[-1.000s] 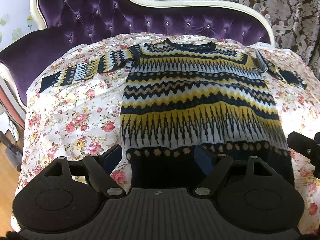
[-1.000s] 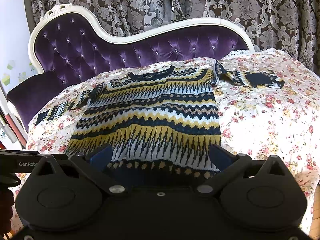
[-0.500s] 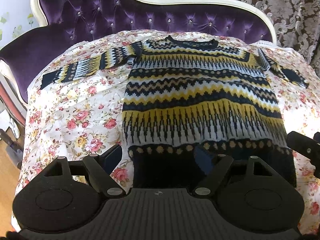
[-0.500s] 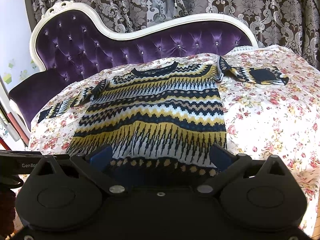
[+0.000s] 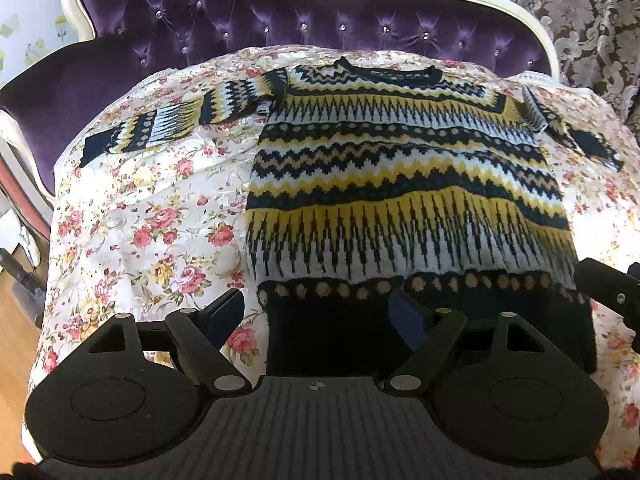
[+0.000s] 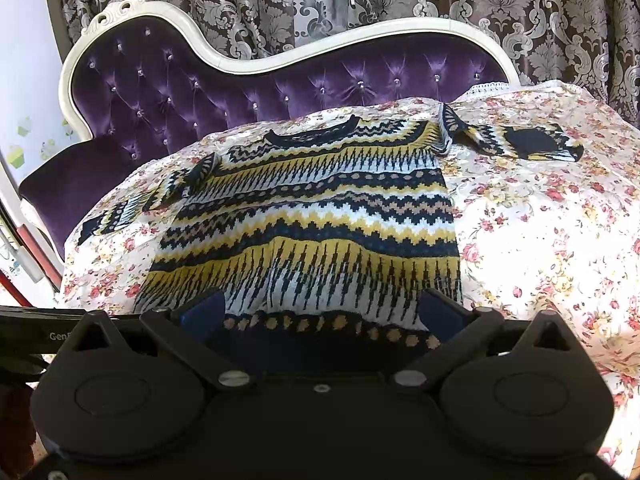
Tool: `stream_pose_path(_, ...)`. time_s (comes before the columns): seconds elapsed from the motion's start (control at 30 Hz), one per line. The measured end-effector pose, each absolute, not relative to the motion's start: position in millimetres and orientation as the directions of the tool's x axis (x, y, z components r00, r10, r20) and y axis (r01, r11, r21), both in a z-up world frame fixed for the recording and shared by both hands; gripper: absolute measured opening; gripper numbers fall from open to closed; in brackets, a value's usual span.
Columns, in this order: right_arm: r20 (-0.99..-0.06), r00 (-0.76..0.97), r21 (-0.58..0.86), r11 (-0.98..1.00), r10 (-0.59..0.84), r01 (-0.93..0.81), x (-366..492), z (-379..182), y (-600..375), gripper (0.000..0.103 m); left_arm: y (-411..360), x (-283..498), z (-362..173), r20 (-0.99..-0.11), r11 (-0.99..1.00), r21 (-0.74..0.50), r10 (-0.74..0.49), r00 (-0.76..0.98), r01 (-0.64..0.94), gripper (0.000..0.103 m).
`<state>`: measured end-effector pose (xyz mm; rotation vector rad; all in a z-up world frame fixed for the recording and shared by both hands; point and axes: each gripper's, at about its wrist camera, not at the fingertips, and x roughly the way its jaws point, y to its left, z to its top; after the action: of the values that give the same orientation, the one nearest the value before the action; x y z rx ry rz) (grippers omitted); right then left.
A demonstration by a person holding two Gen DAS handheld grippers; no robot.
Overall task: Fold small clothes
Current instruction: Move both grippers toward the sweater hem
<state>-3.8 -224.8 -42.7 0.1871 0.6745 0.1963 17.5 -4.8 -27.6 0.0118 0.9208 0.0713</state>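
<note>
Patterned knit sweater (image 5: 404, 184) lying flat, sleeves spread, on floral sheet (image 5: 152, 232) over purple tufted sofa (image 6: 280, 84), left hand-held gripper (image 5: 316, 316) and right hand-held gripper (image 6: 320, 312) both spread wide above its dark hem, pinching nothing

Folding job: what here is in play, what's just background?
In play: sweater, left tongs, right tongs, both open.
Background: floral cloth, purple sofa, curtain.

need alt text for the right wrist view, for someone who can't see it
A patterned knit sweater in yellow, white and navy lies flat, sleeves spread, on a floral cloth over a purple tufted sofa. The open right gripper hovers over its navy hem; damask curtains hang behind.
</note>
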Motion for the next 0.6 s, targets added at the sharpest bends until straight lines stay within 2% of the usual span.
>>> stream_pose_path(0.6,-0.615,0.749,0.262,0.960,0.247,-0.101,1.2,-48.0,-229.1,0.102,-5.2,19.1,-30.8,-0.804,0.998,0.034,0.061,0.591,-0.057,0.078)
